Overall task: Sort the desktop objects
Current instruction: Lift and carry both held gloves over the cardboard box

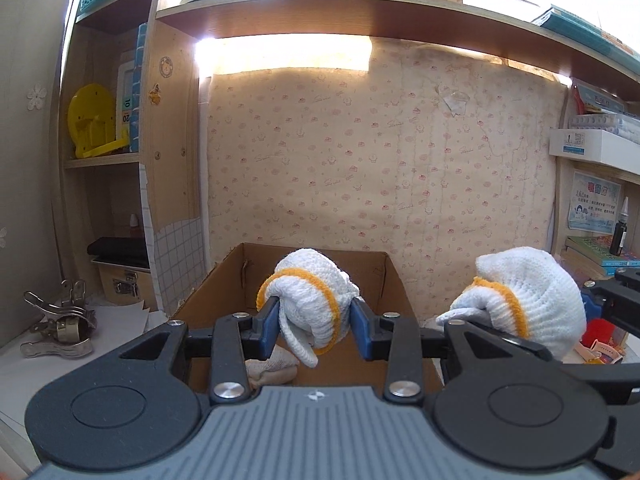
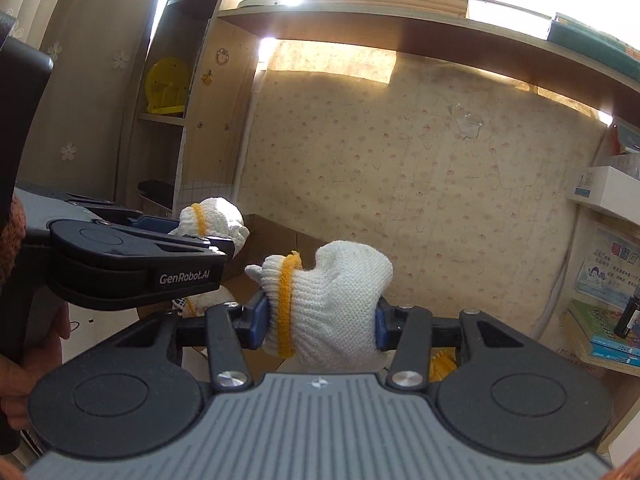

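My left gripper (image 1: 314,326) is shut on a rolled white knit glove with yellow cuff bands (image 1: 308,300), held over the open cardboard box (image 1: 394,280). A pale cloth bundle (image 1: 272,368) lies inside the box. In the right wrist view my right gripper (image 2: 320,326) is shut on a second rolled white glove with a yellow band (image 2: 336,300). This second glove (image 1: 520,292) also shows at the right of the left wrist view, beside the box. The left gripper (image 2: 224,246) with its glove (image 2: 212,220) appears on the left in the right wrist view.
Metal clips (image 1: 60,320) lie on the desk at left. Shelves at left hold a yellow plastic piece (image 1: 92,120) and a black box (image 1: 120,252). At right are books (image 1: 600,256), a dark dropper bottle (image 1: 619,232) and a white box (image 1: 592,144). A person's hand (image 2: 24,372) holds the left gripper.
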`<control>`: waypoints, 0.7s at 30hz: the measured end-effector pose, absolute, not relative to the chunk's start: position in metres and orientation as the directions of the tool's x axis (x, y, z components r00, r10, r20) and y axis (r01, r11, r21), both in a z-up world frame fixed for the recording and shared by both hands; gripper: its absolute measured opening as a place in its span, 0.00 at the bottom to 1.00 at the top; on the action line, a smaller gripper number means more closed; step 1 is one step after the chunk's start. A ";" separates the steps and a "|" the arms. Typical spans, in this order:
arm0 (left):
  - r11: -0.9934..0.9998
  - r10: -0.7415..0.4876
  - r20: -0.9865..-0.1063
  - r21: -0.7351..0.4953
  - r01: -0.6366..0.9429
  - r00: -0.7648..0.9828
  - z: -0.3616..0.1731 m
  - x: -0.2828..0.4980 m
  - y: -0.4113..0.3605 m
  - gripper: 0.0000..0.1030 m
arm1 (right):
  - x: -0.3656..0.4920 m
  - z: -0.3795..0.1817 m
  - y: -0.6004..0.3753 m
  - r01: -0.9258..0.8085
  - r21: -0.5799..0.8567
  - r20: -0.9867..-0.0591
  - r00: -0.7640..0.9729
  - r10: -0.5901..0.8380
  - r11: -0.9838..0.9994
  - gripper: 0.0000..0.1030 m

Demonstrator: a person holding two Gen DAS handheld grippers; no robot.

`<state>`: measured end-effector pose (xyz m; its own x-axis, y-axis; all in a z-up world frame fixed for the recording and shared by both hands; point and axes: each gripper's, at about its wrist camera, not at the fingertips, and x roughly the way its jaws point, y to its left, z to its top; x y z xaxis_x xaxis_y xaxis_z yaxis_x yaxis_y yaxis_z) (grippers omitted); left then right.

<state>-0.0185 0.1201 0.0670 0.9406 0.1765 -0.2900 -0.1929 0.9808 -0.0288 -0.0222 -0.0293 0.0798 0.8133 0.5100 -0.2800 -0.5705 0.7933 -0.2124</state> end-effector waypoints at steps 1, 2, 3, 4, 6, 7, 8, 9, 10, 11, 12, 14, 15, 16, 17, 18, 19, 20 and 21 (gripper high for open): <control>0.979 0.182 -0.293 -0.031 -0.200 0.939 0.066 -0.018 0.123 0.38 | -0.021 0.079 -0.026 -0.576 -0.212 -0.281 0.810 0.515 0.790 0.46; 0.978 0.186 -0.297 -0.032 -0.205 0.937 0.065 -0.017 0.126 0.38 | -0.021 0.079 -0.022 -0.579 -0.213 -0.283 0.807 0.518 0.787 0.46; 0.977 0.190 -0.301 -0.033 -0.209 0.934 0.064 -0.016 0.129 0.38 | -0.020 0.079 -0.019 -0.583 -0.215 -0.284 0.805 0.521 0.784 0.46; 0.976 0.195 -0.304 -0.034 -0.215 0.932 0.063 -0.015 0.132 0.38 | -0.018 0.078 -0.016 -0.587 -0.217 -0.287 0.802 0.524 0.780 0.46; 0.974 0.201 -0.309 -0.037 -0.223 0.930 0.061 -0.013 0.137 0.38 | -0.013 0.077 -0.010 -0.593 -0.217 -0.292 0.797 0.528 0.775 0.46; 0.973 0.203 -0.312 -0.037 -0.226 0.928 0.061 -0.012 0.139 0.38 | -0.012 0.076 -0.008 -0.596 -0.216 -0.294 0.795 0.531 0.773 0.46; 0.972 0.206 -0.315 -0.038 -0.230 0.926 0.060 -0.011 0.141 0.38 | -0.008 0.077 -0.006 -0.599 -0.215 -0.297 0.793 0.532 0.771 0.46; 0.972 0.209 -0.317 -0.038 -0.233 0.925 0.059 -0.009 0.143 0.38 | -0.006 0.076 -0.004 -0.600 -0.216 -0.298 0.792 0.533 0.770 0.46; 0.971 0.213 -0.320 -0.038 -0.237 0.923 0.058 -0.008 0.146 0.38 | -0.006 0.075 -0.002 -0.601 -0.217 -0.299 0.791 0.534 0.769 0.46; 0.970 0.215 -0.322 -0.039 -0.240 0.922 0.057 -0.007 0.147 0.38 | -0.004 0.075 0.000 -0.604 -0.217 -0.301 0.789 0.535 0.767 0.46; 0.969 0.219 -0.325 -0.039 -0.244 0.920 0.057 -0.006 0.150 0.38 | -0.002 0.074 0.001 -0.605 -0.217 -0.302 0.788 0.536 0.766 0.46; 0.968 0.222 -0.330 -0.042 -0.249 0.918 0.055 -0.004 0.154 0.38 | 0.002 0.073 0.005 -0.607 -0.216 -0.307 0.786 0.537 0.765 0.46; 0.967 0.225 -0.332 -0.042 -0.252 0.916 0.054 -0.003 0.155 0.38 | 0.001 0.072 0.006 -0.608 -0.215 -0.308 0.785 0.538 0.764 0.46; 0.966 0.228 -0.335 -0.041 -0.256 0.914 0.053 -0.002 0.157 0.38 | 0.003 0.071 0.008 -0.610 -0.214 -0.311 0.783 0.538 0.763 0.46; 0.965 0.229 -0.338 -0.042 -0.257 0.913 0.053 0.000 0.159 0.38 | 0.008 0.070 0.009 -0.612 -0.214 -0.315 0.781 0.540 0.761 0.46; 0.965 0.229 -0.341 -0.041 -0.258 0.912 0.052 0.001 0.160 0.38 | 0.009 0.069 0.010 -0.613 -0.214 -0.318 0.780 0.539 0.760 0.46; 0.965 0.231 -0.345 -0.041 -0.260 0.910 0.051 0.003 0.161 0.38 | 0.011 0.068 0.011 -0.613 -0.213 -0.320 0.779 0.539 0.761 0.46; 0.965 0.231 -0.347 -0.040 -0.260 0.909 0.051 0.004 0.161 0.38 | 0.014 0.067 0.013 -0.616 -0.211 -0.325 0.776 0.540 0.759 0.46; 0.964 0.232 -0.349 -0.039 -0.262 0.908 0.050 0.005 0.162 0.38 | 0.015 0.066 0.014 -0.618 -0.211 -0.327 0.775 0.541 0.758 0.46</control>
